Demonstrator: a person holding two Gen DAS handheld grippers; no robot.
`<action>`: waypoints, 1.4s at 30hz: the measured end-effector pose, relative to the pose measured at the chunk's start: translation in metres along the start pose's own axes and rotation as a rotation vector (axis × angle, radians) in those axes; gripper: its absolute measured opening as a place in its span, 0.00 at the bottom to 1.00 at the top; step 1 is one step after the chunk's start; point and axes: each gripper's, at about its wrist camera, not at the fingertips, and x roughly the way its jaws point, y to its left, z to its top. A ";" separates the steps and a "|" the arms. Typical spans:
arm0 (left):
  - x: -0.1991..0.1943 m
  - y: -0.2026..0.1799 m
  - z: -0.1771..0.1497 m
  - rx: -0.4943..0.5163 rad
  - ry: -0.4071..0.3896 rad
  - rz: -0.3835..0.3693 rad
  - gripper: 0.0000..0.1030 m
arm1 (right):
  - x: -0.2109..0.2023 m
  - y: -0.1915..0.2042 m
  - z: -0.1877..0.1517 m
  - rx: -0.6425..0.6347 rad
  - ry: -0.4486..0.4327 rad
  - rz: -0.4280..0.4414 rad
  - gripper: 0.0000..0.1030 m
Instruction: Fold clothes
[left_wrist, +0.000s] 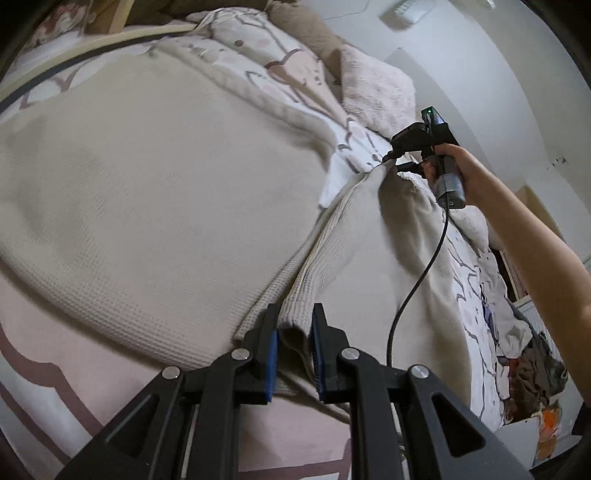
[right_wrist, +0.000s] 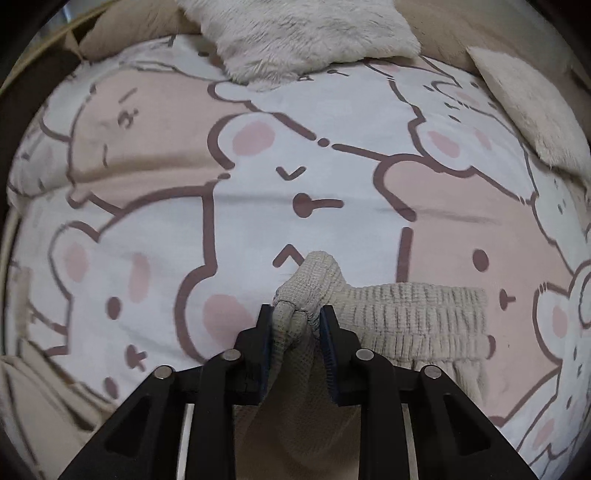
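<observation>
Left wrist view shows the beige waffle-knit garment (left_wrist: 147, 192) spread wide across the bed, ahead and to the left of the left hand-held gripper (left_wrist: 294, 332). That hand-held gripper is nearly closed, its blue pads (left_wrist: 272, 358) pinching a folded ribbed edge of the garment between them. From there a lifted strip of the cloth runs up and away to the right hand-held gripper (left_wrist: 397, 166), which is seen from outside with a bare hand (left_wrist: 458, 166) around its handle and a black cable (left_wrist: 417, 273) hanging from it.

Right wrist view gives what the other cannot: the right hand-held gripper (right_wrist: 296, 314) is closed down to a narrow gap on a bunched corner of the garment (right_wrist: 314, 280), with the gathered waistband (right_wrist: 417, 310) stretching off to its right and the fabric hanging below the fingers.

Beneath the garment lies a bedsheet (right_wrist: 258, 177) printed with pink and white cartoon bears outlined in brown. A fluffy white pillow (right_wrist: 295, 33) sits beyond the right hand-held gripper at the head of the bed. Only the left wrist view takes in the room: a pale wall (left_wrist: 480, 74) to the right, and a heap of other clothes (left_wrist: 524, 354) low at the far right beside the bed.
</observation>
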 end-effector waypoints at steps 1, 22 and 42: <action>0.000 0.001 0.000 -0.002 0.002 0.004 0.15 | 0.001 0.002 0.000 -0.009 -0.016 0.012 0.39; -0.002 -0.009 -0.002 0.026 -0.002 0.127 0.16 | -0.047 -0.061 -0.029 -0.109 -0.049 0.293 0.35; -0.046 -0.045 -0.007 0.180 -0.200 0.346 0.56 | -0.137 -0.217 -0.257 0.067 -0.085 0.610 1.00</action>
